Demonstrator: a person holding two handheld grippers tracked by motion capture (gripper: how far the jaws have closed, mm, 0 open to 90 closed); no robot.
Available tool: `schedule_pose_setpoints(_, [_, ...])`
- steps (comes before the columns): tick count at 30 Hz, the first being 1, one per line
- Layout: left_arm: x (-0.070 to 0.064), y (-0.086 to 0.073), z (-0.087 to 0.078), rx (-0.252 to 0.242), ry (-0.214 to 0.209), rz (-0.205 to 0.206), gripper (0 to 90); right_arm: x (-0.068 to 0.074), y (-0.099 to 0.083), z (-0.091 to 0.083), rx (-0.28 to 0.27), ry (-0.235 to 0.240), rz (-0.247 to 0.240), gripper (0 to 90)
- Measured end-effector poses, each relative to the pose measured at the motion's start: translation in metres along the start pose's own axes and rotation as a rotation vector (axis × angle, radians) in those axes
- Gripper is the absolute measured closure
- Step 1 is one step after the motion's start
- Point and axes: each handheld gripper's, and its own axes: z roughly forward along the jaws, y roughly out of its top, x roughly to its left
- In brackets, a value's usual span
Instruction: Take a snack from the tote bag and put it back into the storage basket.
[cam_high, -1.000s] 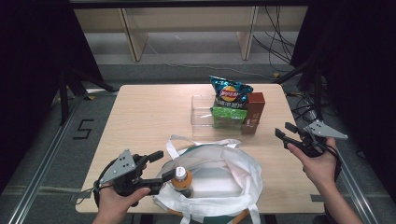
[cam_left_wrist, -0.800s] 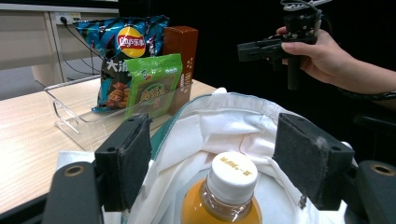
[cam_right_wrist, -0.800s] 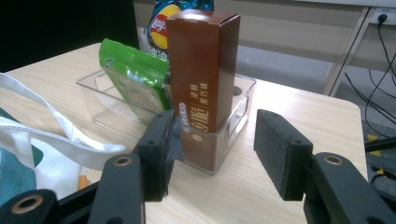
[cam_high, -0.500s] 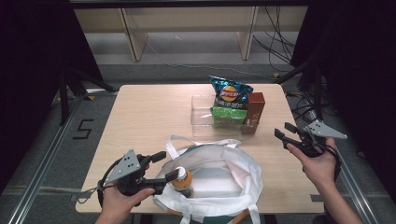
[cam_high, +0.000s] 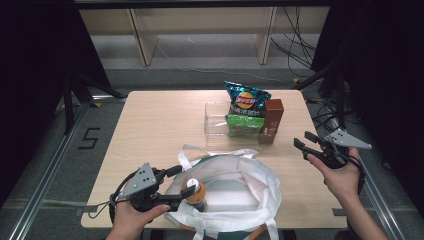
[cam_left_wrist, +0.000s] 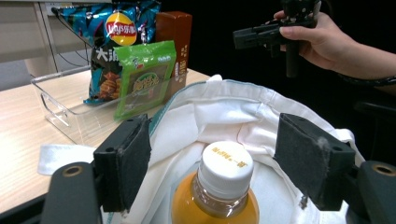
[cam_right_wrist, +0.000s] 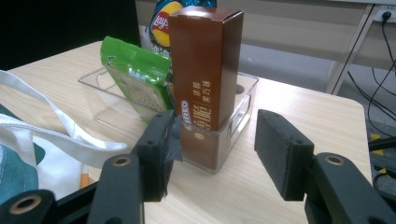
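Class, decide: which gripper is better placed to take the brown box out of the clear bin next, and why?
The right gripper. Its open jaws face the brown box standing in the clear bin. The left gripper is at the orange bottle in the white bag.

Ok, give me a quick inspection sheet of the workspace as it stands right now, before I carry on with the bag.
Surface: light wooden table, bare at its left half.
Job's things: orange drink bottle with a white cap stands upright inside the white tote bag.
Clutter: clear plastic bin holds a blue chip bag, a green snack packet and an upright brown carton.
Grippers: left tongs open, one jaw on each side of the bottle's cap, not touching it. Right tongs open, empty, aimed at the brown carton.
Cables: black cables on the floor beyond the table.
Surroundings: wooden shelving behind; a floor mark "5" at left.
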Motion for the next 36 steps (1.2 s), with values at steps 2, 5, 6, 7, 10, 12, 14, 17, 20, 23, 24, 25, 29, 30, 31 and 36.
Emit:
schedule_pose_setpoints(2, [0.0,-0.002,0.002,0.007,-0.004,-0.002,26.3,0.001,-0.001,0.0,-0.004,-0.013,0.007,48.8])
schedule_pose_setpoints(5, [-0.001,-0.005,0.005,0.01,0.0,-0.014,27.2,0.001,-0.001,0.0,-0.005,-0.014,0.005,48.7])
schedule_pose_setpoints(6, [-0.002,-0.007,0.006,0.011,-0.002,-0.013,27.6,0.001,-0.001,0.0,-0.005,-0.014,0.005,48.7])
schedule_pose_setpoints(7, [-0.003,-0.008,0.008,0.013,-0.005,-0.012,28.2,0.001,-0.001,0.0,-0.005,-0.014,0.005,48.8])
schedule_pose_setpoints(10, [-0.004,-0.01,0.01,0.021,-0.007,-0.011,30.4,0.001,-0.001,0.0,-0.005,-0.014,0.01,48.8])
schedule_pose_setpoints(12, [-0.004,-0.011,0.01,0.021,-0.011,-0.008,31.7,0.001,-0.001,0.0,-0.007,-0.015,0.003,48.8])
schedule_pose_setpoints(14, [-0.004,-0.011,0.01,0.021,-0.007,-0.013,33.3,0.0,-0.001,0.0,-0.007,-0.015,0.005,48.8])
schedule_pose_setpoints(17, [-0.003,-0.013,0.01,0.017,-0.019,-0.011,36.6,-0.002,-0.001,0.001,-0.016,-0.014,-0.021,48.7])
schedule_pose_setpoints(20, [-0.002,-0.015,0.011,0.023,-0.03,-0.008,38.8,-0.002,-0.001,0.0,0.004,0.005,-0.017,48.7])
schedule_pose_setpoints(23, [-0.002,-0.017,0.013,0.031,-0.029,-0.012,39.0,-0.001,-0.001,0.001,0.006,0.005,-0.012,48.7])
schedule_pose_setpoints(24, [-0.002,-0.017,0.012,0.043,-0.021,-0.005,38.9,-0.001,-0.002,0.001,0.004,0.005,-0.013,48.7])
schedule_pose_setpoints(25, [-0.002,-0.018,0.013,0.044,-0.021,-0.006,38.9,-0.001,-0.002,0.001,0.005,0.005,-0.012,48.7])
schedule_pose_setpoints(29, [-0.002,-0.019,0.014,0.052,-0.023,0.003,39.1,-0.001,-0.002,0.001,0.005,0.006,-0.013,48.7])
schedule_pose_setpoints(30, [-0.002,-0.019,0.015,0.051,-0.026,-0.002,39.3,-0.001,-0.002,0.001,0.005,0.005,-0.013,48.7])
schedule_pose_setpoints(31, [-0.002,-0.02,0.016,0.048,-0.028,-0.003,39.6,-0.001,-0.002,0.001,0.004,0.006,-0.013,48.7])
schedule_pose_setpoints(36, [-0.002,-0.021,0.018,0.064,-0.026,0.005,41.7,-0.001,-0.002,0.001,0.012,-0.002,-0.009,48.7])
